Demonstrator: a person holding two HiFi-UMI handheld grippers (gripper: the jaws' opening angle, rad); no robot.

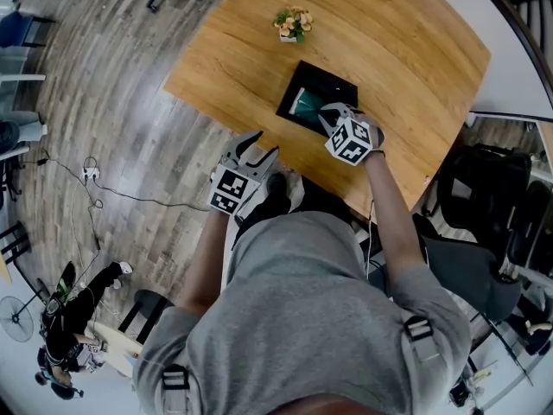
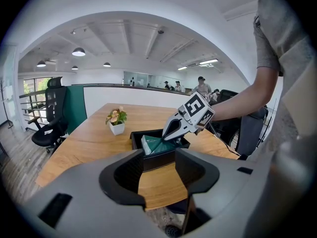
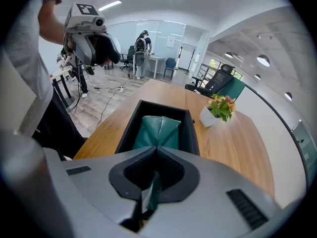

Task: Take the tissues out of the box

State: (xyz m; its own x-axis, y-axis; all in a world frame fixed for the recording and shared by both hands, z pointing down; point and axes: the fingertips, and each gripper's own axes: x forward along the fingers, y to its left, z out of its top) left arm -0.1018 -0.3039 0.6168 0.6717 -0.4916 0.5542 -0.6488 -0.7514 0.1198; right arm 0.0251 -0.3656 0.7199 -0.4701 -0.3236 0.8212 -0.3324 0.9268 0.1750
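Partly sunk in the box [image 3: 126,128], tissue pack [image 3: 158,130] is pinched by right gripper [image 3: 157,149] jaws; left gripper [image 2: 158,156] gapes.

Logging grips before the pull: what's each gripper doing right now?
Left gripper: open, empty.
Right gripper: shut on the green tissue pack in the black box.

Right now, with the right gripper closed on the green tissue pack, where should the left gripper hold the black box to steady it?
Probably the near wall of the black box, coming level from the edge of the table. That thin upright wall faces the open left gripper and is bare; the right gripper occupies the space above the green tissue pack.
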